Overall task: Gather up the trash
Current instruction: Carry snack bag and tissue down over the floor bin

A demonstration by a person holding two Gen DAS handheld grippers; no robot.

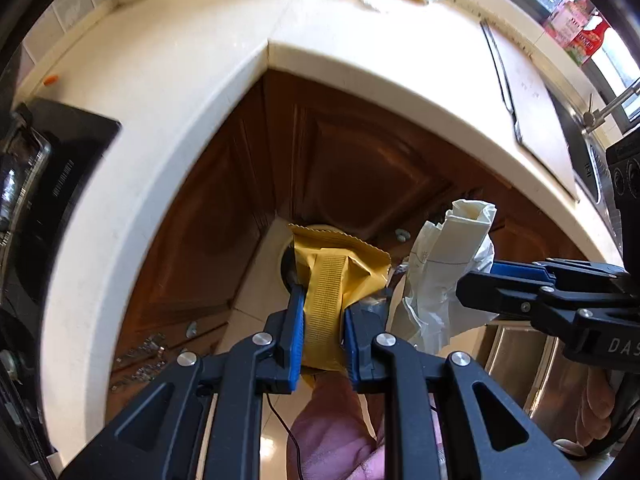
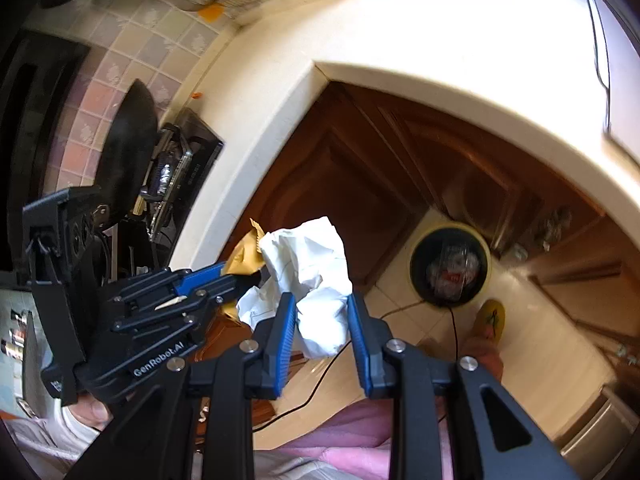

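My left gripper (image 1: 320, 312) is shut on a yellow snack wrapper (image 1: 332, 272), which hangs over the floor in front of the brown cabinets. My right gripper (image 2: 322, 312) is shut on a crumpled white paper (image 2: 316, 276). In the left wrist view that white paper (image 1: 444, 264) and the right gripper (image 1: 476, 284) are just to the right of the wrapper. In the right wrist view the left gripper (image 2: 256, 274) comes in from the left with the yellow wrapper (image 2: 244, 256) behind the paper. A round trash bin (image 2: 450, 268) with a black liner and some trash inside stands on the tiled floor below; in the left wrist view the wrapper mostly hides the bin (image 1: 286, 256).
A cream L-shaped countertop (image 1: 180, 92) wraps around the corner above the wooden cabinet doors (image 1: 352, 168). A black stove (image 2: 180, 172) with a pan (image 2: 128, 148) sits at the left. A sink (image 1: 596, 168) lies at the right. A person's pink-clad legs and a yellow slipper (image 2: 492, 316) are on the floor.
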